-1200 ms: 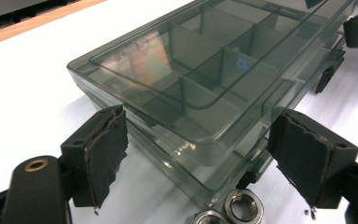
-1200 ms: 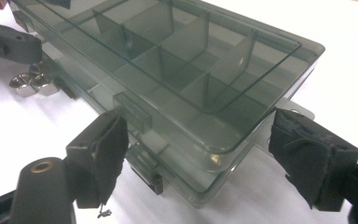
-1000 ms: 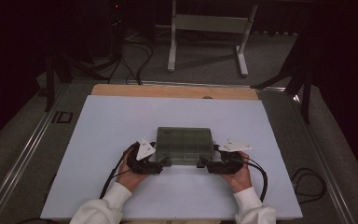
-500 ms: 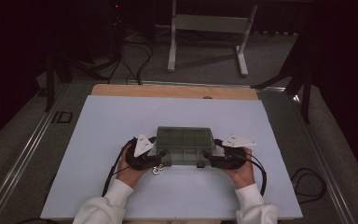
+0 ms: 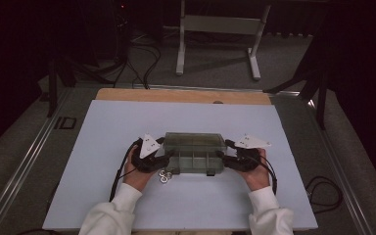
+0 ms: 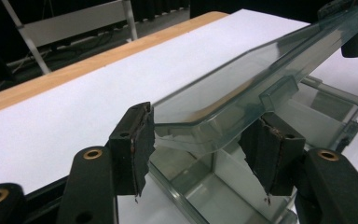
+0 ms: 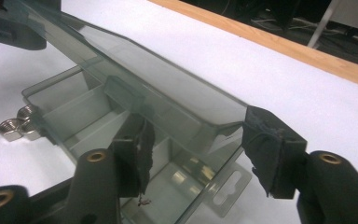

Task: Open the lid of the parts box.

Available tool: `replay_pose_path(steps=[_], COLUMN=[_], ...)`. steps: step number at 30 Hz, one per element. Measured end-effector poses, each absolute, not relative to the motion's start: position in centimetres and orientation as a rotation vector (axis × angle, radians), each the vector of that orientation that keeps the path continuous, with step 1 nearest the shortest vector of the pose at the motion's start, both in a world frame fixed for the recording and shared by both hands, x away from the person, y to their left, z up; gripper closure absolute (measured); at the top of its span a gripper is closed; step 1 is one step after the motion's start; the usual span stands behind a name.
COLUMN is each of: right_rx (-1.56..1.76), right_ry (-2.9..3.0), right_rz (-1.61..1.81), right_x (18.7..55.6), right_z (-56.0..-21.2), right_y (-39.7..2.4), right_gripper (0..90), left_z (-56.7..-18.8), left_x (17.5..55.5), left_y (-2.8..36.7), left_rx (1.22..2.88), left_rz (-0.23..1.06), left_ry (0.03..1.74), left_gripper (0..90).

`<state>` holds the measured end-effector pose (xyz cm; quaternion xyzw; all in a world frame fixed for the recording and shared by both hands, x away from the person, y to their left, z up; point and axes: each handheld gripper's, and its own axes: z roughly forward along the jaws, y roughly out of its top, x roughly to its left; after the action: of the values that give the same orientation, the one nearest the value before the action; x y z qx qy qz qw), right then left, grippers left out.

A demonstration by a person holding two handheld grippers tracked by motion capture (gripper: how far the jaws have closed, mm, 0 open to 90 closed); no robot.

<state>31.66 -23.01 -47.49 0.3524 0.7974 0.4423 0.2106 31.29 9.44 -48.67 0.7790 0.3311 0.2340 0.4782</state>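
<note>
Both forearms, in white sleeves, come in from the near edge, each hand wrapped around its tool. The left gripper (image 5: 162, 159) and right gripper (image 5: 227, 160) point inward toward each other at like height. Their jaws have just been closing, each pair clamping a corner of the clear lid (image 6: 242, 88)

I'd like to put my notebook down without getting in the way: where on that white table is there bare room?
The white mat lies bare along its far side, between the wooden edge strip and the clear compartment box, and on both outer flanks. Near the person it is crowded: the left gripper and right gripper grip the box's lid, with metal nuts beside.
</note>
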Motion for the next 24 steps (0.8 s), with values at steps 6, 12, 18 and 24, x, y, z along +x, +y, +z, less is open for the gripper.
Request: replay_pose_path(steps=[6, 12, 18, 24], right_rx=[0.989, 0.997, 1.001, 1.051], right_ry=[2.204, 2.182, 2.171, 2.158], right_rz=[1.234, 1.212, 1.211, 1.202], right_x=[32.2, 33.3, 33.9, 35.0], right_z=[-47.2, -46.2, -46.1, -46.2], right_y=[-23.1, -22.6, -22.5, -22.3], right_gripper=[47.6, 48.8, 50.3, 51.9], left_z=[-48.2, -47.3, -47.0, -46.8], left_x=[31.7, 32.7, 33.4, 34.2], left_y=[9.4, 9.6, 9.5, 9.3], left_rx=[1.894, 1.866, 1.86, 1.852], left_rz=[0.567, 0.561, 0.57, 0.577], left_ry=[0.821, 0.84, 0.85, 0.862], left_gripper=[46.5, 51.3, 53.8, 55.1])
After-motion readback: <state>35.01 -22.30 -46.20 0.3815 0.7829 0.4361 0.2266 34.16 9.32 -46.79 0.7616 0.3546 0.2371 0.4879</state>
